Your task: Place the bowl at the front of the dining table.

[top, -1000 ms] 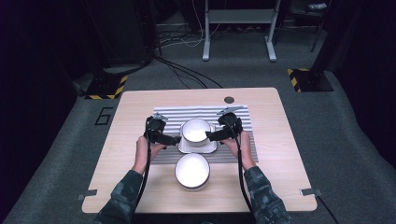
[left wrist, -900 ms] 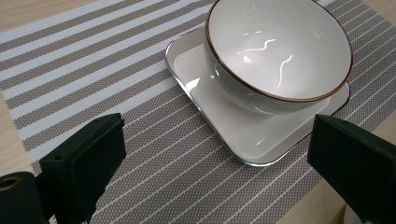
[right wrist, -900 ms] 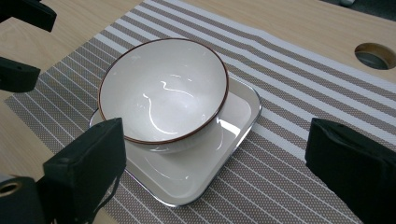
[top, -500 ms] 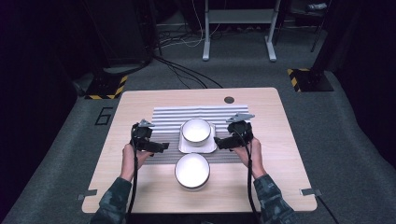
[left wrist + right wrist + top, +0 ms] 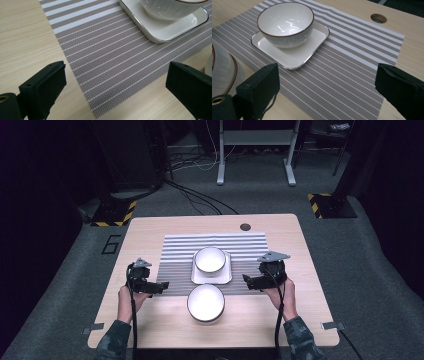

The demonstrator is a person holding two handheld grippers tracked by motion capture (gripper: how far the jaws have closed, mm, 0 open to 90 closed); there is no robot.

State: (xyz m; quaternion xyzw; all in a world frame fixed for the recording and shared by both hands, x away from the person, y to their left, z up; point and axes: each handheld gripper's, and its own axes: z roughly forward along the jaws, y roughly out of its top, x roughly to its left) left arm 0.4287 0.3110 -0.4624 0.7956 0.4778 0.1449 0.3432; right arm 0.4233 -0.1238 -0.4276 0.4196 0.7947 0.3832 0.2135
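Observation:
A white bowl [image 5: 210, 259] with a brown rim sits on a square white plate [image 5: 224, 276] on the striped placemat [image 5: 250, 247]. A second white bowl [image 5: 205, 302] stands on the bare wood just in front of the mat. My left gripper [image 5: 161, 286] hovers open at the mat's front left corner, jaws wide apart with nothing between them [image 5: 115, 92]. My right gripper [image 5: 246, 280] is open at the mat's front right, also with nothing in it [image 5: 327, 90]. In the right gripper view the bowl [image 5: 285, 23] on its plate [image 5: 312, 50] lies ahead, and the second bowl [image 5: 222, 72] shows at the left edge.
The wooden table [image 5: 150, 235] has a round cable hole [image 5: 245, 226] behind the mat. Bare wood lies on both sides of the mat. Dark floor, cables and a metal stand [image 5: 255, 150] are beyond the table's far edge.
Both grippers have drawn away from the bowl on the plate, the left going left and the right going right. The bowl now sits free on the plate. The front bowl has not moved.

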